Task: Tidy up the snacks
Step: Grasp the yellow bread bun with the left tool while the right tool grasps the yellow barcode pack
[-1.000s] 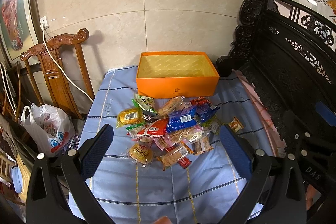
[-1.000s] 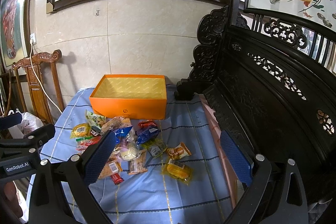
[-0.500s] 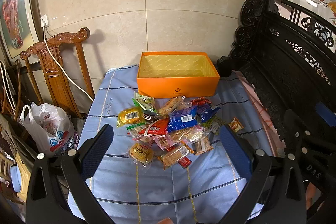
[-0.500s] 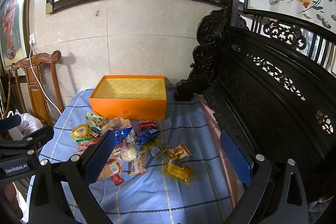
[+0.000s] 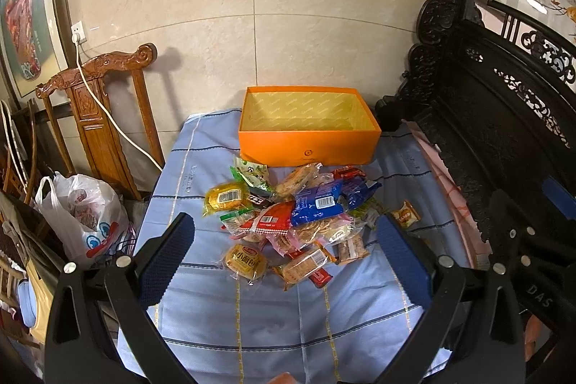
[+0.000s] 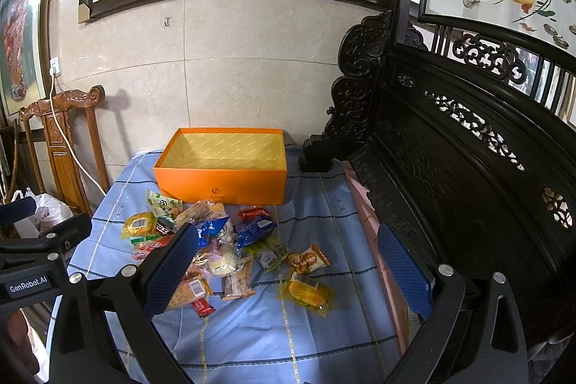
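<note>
An empty orange box [image 5: 309, 146] [image 6: 221, 184] stands at the far end of a blue cloth-covered table [image 5: 252, 319] [image 6: 316, 326]. In front of it lies a heap of wrapped snacks [image 5: 298, 215] [image 6: 212, 240]: blue, red, green and yellow packets. A yellow packet [image 6: 306, 290] and a small orange one [image 6: 307, 258] lie apart on the right. My left gripper [image 5: 284, 261] hovers open above the near side of the heap, holding nothing. My right gripper [image 6: 288, 272] is open too, above the table's right part.
A carved wooden chair [image 5: 97, 117] with a white cable and a white plastic bag [image 5: 81, 215] stand left of the table. A dark carved bench [image 6: 468, 168] runs along the right. The tiled wall is just behind the box.
Both views have shifted only slightly; the snacks and the box lie as before and both grippers stay open.
</note>
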Demonstrator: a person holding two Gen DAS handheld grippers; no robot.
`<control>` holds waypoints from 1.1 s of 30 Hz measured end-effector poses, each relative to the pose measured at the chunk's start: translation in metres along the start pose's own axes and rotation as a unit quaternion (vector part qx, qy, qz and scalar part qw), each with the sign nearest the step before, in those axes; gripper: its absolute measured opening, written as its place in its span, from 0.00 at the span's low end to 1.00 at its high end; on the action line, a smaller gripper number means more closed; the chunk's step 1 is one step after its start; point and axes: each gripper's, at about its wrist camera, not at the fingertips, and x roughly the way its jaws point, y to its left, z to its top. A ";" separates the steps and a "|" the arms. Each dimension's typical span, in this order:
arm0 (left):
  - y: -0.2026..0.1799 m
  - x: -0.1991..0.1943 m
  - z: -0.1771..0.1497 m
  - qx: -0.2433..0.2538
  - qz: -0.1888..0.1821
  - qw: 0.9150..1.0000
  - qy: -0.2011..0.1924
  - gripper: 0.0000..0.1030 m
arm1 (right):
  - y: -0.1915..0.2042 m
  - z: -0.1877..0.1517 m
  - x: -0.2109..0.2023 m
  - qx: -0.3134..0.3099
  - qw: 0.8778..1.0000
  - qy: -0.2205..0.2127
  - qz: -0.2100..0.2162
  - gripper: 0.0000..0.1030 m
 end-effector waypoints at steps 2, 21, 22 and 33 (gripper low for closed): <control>0.000 0.000 -0.001 0.000 0.000 1.000 0.000 0.96 | 0.001 0.001 0.001 -0.001 1.000 0.001 0.000 0.97; 0.064 0.098 -0.028 -0.067 0.036 0.995 0.067 0.96 | -0.012 -0.044 0.081 0.010 0.994 0.103 -0.025 0.97; 0.071 0.114 -0.041 -0.068 0.045 0.993 0.082 0.96 | -0.015 -0.056 0.095 0.011 0.992 0.124 -0.026 0.97; 0.080 0.228 -0.138 -0.021 0.070 0.982 0.173 0.96 | -0.035 -0.155 0.195 0.024 0.968 0.248 -0.017 0.96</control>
